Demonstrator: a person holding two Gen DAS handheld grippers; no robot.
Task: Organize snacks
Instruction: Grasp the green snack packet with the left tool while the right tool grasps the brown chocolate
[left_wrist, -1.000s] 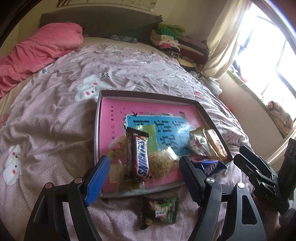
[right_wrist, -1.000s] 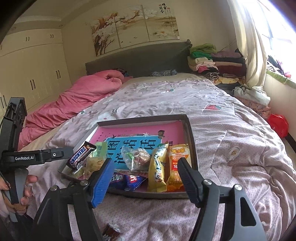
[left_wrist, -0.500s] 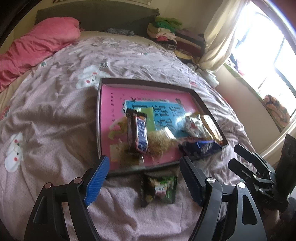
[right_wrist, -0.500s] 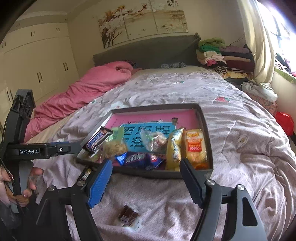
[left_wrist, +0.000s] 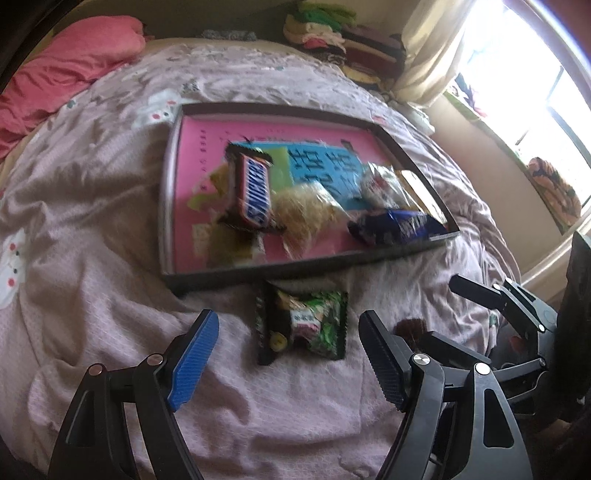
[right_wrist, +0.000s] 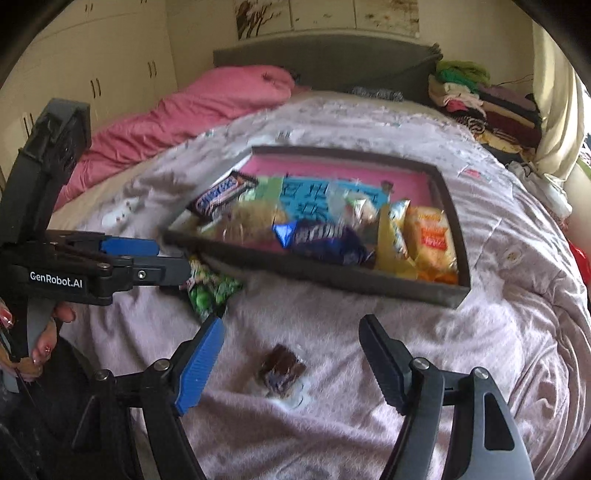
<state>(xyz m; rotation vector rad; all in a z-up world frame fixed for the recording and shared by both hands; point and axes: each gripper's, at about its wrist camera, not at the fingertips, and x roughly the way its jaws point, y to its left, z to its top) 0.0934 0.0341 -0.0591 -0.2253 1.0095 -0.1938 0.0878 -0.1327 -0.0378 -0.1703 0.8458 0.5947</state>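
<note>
A dark-rimmed tray (left_wrist: 295, 266) with a pink bottom lies on the bed and holds a Snickers bar (left_wrist: 253, 192), a blue packet (left_wrist: 399, 229) and other snacks. In front of it on the cover lies a green snack packet (left_wrist: 303, 325). My left gripper (left_wrist: 288, 317) hangs open above the packet, which shows between the fingertips, apart from the pads. In the right wrist view a small brown sweet in clear wrap (right_wrist: 282, 369) lies below my open right gripper (right_wrist: 291, 325). The tray (right_wrist: 314, 267) sits beyond it. The left gripper (right_wrist: 162, 258) reaches over the green packet (right_wrist: 210, 288).
A pink quilt (right_wrist: 184, 110) lies along the far left of the bed. Folded clothes (right_wrist: 472, 96) are stacked by the grey headboard (right_wrist: 325, 62). A person's hand (right_wrist: 44, 332) holds the left gripper's handle. Yellow and orange packets (right_wrist: 430, 236) fill the tray's right end.
Both grippers have tipped down and come closer to the bed cover. The tray slid up in both views. The green packet and the brown sweet now sit between the fingertips.
</note>
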